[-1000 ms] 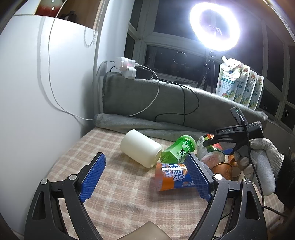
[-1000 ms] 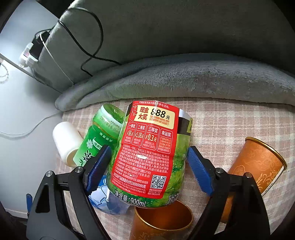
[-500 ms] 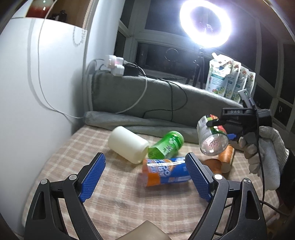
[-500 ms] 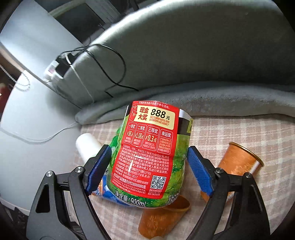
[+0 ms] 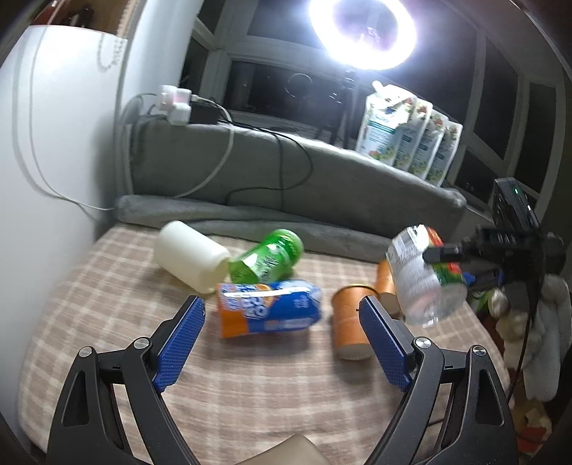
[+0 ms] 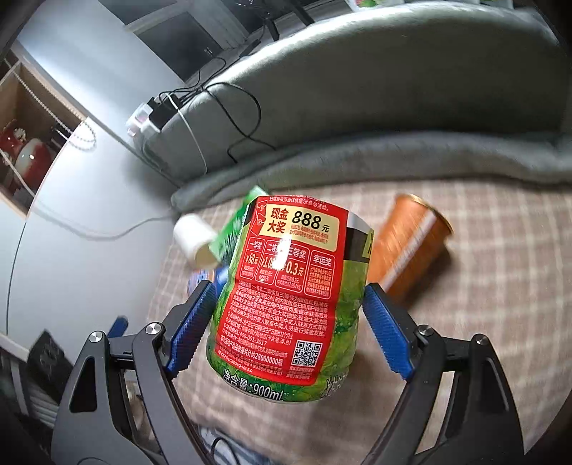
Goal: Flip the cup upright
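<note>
My right gripper [image 6: 286, 322] is shut on a cut-off bottle cup with a red and green label [image 6: 293, 297] and holds it tilted in the air above the checked cloth; it also shows in the left wrist view [image 5: 422, 275]. My left gripper [image 5: 282, 343] is open and empty, low over the cloth. In front of it lie an orange-and-blue cup [image 5: 268, 311], a green cup [image 5: 268, 259] and a white cup [image 5: 191, 261], all on their sides. Two orange paper cups [image 5: 348, 329] lie at the right; one shows in the right wrist view [image 6: 407, 246].
A grey blanket roll [image 5: 250, 225] and a grey padded back [image 5: 321, 179] bound the far side, with cables and a power strip [image 5: 175, 107] on top. A white wall [image 5: 53, 143] stands at the left. A ring light [image 5: 364, 32] and refill pouches [image 5: 407, 143] are behind.
My right gripper has lifted the red-and-green cup up and to the right, and turned it. My left gripper has shifted, so the lying cups sit more central between its fingers.
</note>
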The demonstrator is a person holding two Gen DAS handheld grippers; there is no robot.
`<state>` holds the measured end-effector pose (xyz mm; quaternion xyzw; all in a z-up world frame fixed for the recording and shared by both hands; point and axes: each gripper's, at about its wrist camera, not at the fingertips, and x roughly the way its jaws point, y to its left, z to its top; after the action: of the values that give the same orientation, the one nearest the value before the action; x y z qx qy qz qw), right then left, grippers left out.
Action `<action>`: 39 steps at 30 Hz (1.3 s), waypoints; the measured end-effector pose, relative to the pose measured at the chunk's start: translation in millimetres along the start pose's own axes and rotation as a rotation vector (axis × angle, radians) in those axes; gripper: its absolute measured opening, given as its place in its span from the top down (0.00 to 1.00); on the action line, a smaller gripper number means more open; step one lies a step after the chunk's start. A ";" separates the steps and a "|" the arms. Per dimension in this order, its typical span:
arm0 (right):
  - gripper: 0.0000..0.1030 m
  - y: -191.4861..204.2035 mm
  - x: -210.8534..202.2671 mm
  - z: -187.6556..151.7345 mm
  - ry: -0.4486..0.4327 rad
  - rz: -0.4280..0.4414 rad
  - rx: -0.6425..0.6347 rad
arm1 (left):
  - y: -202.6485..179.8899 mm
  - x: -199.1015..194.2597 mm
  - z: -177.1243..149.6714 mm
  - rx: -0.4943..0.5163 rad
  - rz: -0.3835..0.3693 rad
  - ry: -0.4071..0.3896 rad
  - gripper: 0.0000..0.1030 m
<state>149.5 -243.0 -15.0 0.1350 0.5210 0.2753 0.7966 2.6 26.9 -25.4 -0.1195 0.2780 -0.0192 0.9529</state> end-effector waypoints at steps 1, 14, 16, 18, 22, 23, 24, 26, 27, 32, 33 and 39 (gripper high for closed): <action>0.16 -4.2 -3.4 -8.7 0.008 -0.005 0.005 | -3.3 1.2 -0.7 0.003 -0.010 0.010 0.14; 0.16 -46.6 9.8 -74.7 0.154 -0.045 0.071 | -36.2 29.1 -15.7 -0.022 -0.180 0.193 0.14; 0.16 -49.3 13.0 -77.9 0.165 -0.049 0.076 | -40.3 32.8 -17.2 -0.026 -0.199 0.219 0.14; 0.15 -52.1 15.0 -80.0 0.176 -0.052 0.080 | -43.3 35.9 -18.3 -0.025 -0.210 0.236 0.14; 0.15 -51.1 19.4 -78.5 0.183 -0.045 0.082 | -51.1 42.7 -19.7 -0.022 -0.233 0.273 0.14; 0.14 -51.0 18.7 -78.4 0.184 -0.046 0.078 | -52.2 45.4 -20.1 -0.029 -0.248 0.291 0.14; 0.14 -50.4 17.8 -78.2 0.181 -0.046 0.073 | -52.5 48.8 -20.4 -0.040 -0.265 0.312 0.14; 0.14 -48.1 14.5 -76.9 0.168 -0.051 0.054 | -52.8 55.7 -20.6 -0.058 -0.291 0.350 0.14; 0.14 -47.0 10.9 -76.9 0.158 -0.052 0.040 | -53.9 58.6 -20.8 -0.061 -0.300 0.365 0.14; 0.14 -46.1 -10.1 -77.7 0.105 -0.044 0.021 | -68.7 73.7 -16.5 -0.055 -0.347 0.431 0.14; 0.14 -47.6 -15.6 -78.7 0.090 -0.046 0.027 | -72.4 78.6 -15.0 -0.057 -0.363 0.454 0.14; 0.14 -69.5 -41.2 -89.1 0.026 -0.042 0.103 | -99.3 109.9 -6.8 -0.069 -0.430 0.600 0.14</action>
<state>77.0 -329.7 -56.2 0.1612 0.5475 0.2328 0.7874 94.8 -82.3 -64.9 -0.1964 0.5139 -0.2436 0.7987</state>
